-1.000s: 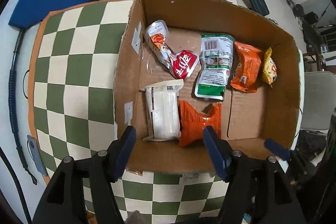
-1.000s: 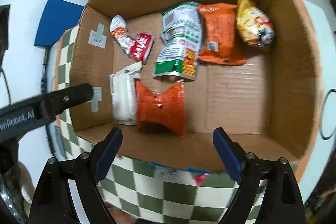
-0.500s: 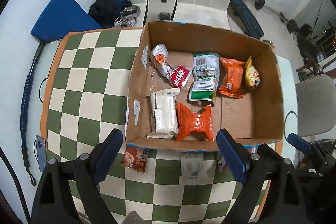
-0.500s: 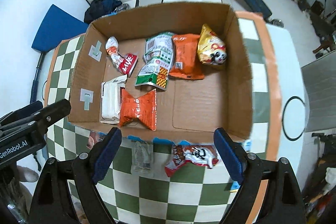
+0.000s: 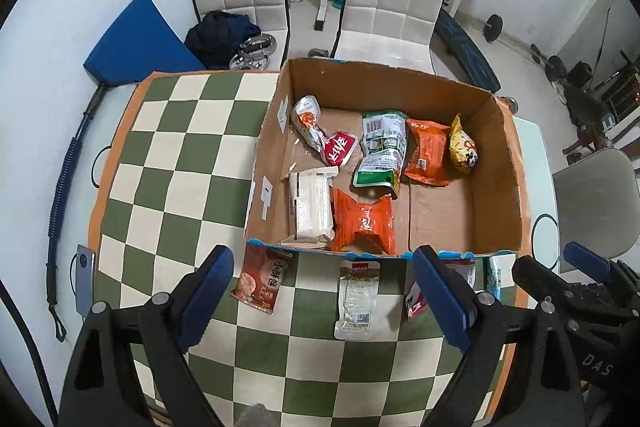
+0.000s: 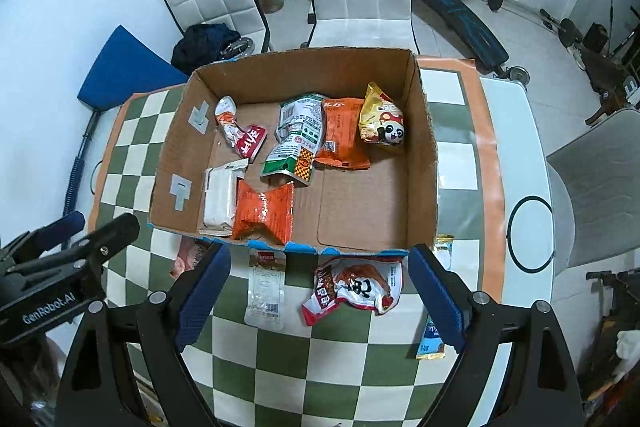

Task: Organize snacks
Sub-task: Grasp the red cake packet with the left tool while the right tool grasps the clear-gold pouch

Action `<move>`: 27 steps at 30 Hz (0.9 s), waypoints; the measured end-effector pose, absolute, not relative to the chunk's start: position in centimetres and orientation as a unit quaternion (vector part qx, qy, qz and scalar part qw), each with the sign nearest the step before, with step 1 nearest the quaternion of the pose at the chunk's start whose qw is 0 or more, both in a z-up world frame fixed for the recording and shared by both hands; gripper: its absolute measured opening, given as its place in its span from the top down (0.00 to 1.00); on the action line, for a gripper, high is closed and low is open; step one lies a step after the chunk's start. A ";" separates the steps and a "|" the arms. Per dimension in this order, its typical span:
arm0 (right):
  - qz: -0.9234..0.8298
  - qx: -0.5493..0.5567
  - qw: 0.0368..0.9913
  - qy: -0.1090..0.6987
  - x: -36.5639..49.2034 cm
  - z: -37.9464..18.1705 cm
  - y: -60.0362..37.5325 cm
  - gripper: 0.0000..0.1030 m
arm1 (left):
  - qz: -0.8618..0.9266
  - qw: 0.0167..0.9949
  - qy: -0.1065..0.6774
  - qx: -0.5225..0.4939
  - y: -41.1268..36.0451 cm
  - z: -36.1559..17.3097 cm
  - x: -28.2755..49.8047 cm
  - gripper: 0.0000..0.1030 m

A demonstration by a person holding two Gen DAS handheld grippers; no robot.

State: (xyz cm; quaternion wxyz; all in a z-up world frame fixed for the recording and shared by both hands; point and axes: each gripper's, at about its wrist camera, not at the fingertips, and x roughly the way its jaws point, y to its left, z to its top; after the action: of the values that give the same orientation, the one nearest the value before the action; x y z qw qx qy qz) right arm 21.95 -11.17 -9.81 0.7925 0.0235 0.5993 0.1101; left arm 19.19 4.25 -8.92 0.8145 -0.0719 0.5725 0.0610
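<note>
Tongs (image 5: pixel 324 287) risen; snacks (image 5: pixel 356 291) below.

We see a green-and-cream checkered tablecloth (image 5: pixel 172 163) with orange border; brown cardboard box (image 5: pixel 500 163), blue-edged rim. Inside: two orange packets (image 5: pixel 362 223) (image 5: pixel 426 151), white packet (image 5: pixel 310 207), green-white pouch (image 5: pixel 382 147), yellow panda bag (image 6: pixel 380 119), red-white packet (image 5: pixel 324 139). Gripper pads (image 5: pixel 206 287) blue.
</note>
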 end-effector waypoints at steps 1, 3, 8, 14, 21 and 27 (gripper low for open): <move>0.111 0.023 0.794 0.598 21.7 -9.6 -11.3 0.10 | 0.062 0.816 0.570 -0.071 4.2 -8.8 19.0 0.11; 0.112 0.023 0.794 0.596 21.3 -9.3 -11.3 0.10 | 0.059 0.818 0.567 -0.075 4.2 -8.6 18.7 0.11; 0.116 0.048 0.793 0.596 20.5 -9.1 -11.9 0.10 | 0.059 0.822 0.562 -0.070 4.3 -8.6 18.1 0.11; 0.093 0.083 0.782 0.610 19.4 -10.9 -13.2 0.10 | 0.075 0.806 0.584 -0.062 6.7 -11.4 17.1 0.11; 0.096 0.123 0.724 0.672 18.0 -18.6 -10.5 0.10 | 0.104 0.759 0.639 -0.070 12.0 -17.4 15.1 0.11; 0.104 0.116 0.687 0.710 17.9 -26.1 -5.0 0.10 | 0.108 0.731 0.671 -0.058 14.6 -22.1 15.2 0.11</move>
State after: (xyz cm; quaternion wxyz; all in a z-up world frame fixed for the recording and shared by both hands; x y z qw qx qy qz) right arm 17.89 -4.97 -26.14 0.6870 0.1156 0.7098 0.1041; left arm 15.16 14.60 -22.09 0.7310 -0.0576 0.6713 0.1080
